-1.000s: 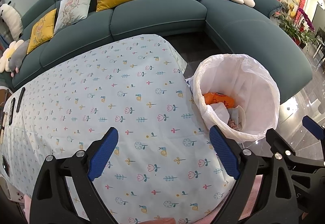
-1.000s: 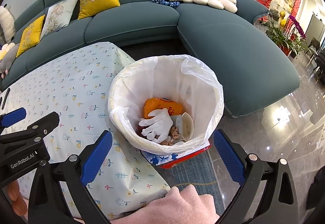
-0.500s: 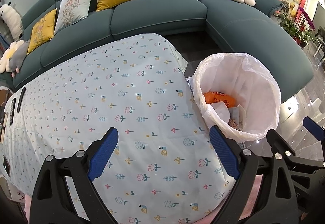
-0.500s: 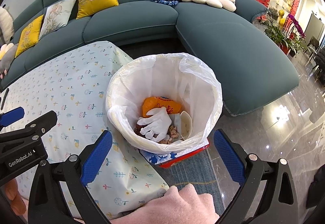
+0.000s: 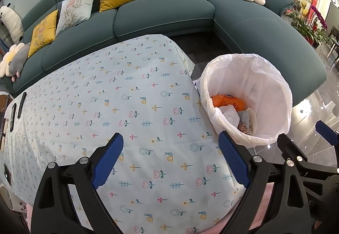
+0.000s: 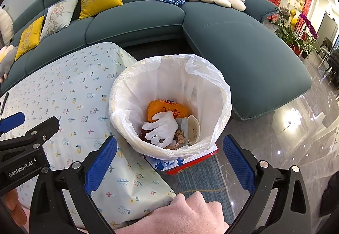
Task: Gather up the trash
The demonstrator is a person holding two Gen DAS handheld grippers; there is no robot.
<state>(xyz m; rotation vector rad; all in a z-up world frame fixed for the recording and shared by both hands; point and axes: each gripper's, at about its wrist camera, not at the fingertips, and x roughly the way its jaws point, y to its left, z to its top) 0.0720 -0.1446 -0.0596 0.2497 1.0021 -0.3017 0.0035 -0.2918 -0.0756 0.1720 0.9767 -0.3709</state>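
A round bin with a white liner (image 6: 220, 94) (image 5: 273, 89) stands on the floor just off the table's right edge. Inside lie an orange packet (image 6: 167, 109), a white glove (image 6: 164, 126), a pale shell-like piece (image 6: 193, 128) and brown scraps. My right gripper (image 6: 169, 161) is open and empty, just in front of the bin. My left gripper (image 5: 170, 156) is open and empty over the floral tablecloth (image 5: 127, 106), left of the bin. The right gripper's tip also shows at the right edge of the left wrist view (image 5: 326, 134).
A teal curved sofa (image 5: 161, 15) with yellow and pale cushions wraps behind the table. Dark remotes (image 5: 12, 111) lie at the table's far left edge. A red and blue box (image 6: 186, 163) sits under the bin. Glossy floor and potted plants (image 6: 296, 32) lie right.
Both grippers have barely moved and stay open. The bin's contents look the same.
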